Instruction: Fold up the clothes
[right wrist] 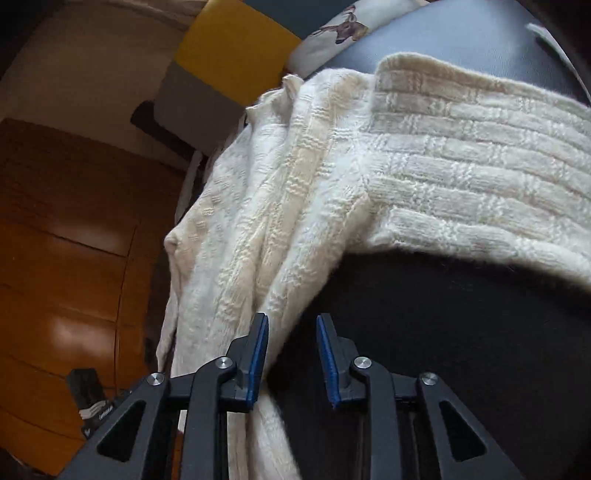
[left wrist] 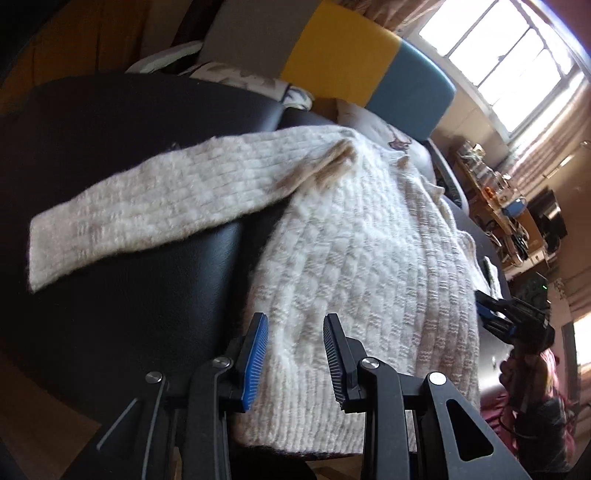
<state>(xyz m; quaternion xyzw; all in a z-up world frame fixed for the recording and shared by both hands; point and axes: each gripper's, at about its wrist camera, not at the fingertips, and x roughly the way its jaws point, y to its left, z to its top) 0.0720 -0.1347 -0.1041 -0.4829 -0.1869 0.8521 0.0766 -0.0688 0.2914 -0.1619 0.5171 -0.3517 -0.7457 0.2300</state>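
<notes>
We held both jaws spread at the sweater (left wrist: 354, 236) hem; left gripper (left wrist: 295, 360) and right gripper (right wrist: 291, 360) should pinch evenly.

A black padded surface (left wrist: 110, 177) sits below grey, yellow and blue cushions (left wrist: 343, 55). A window (left wrist: 517, 62) adjoins a cluttered shelf (left wrist: 491, 192). Wooden flooring (right wrist: 66, 240) borders a deer-print pillow (right wrist: 343, 29).

Left tool (left wrist: 295, 354) jaws apart, right tool (right wrist: 291, 356) jaws apart
</notes>
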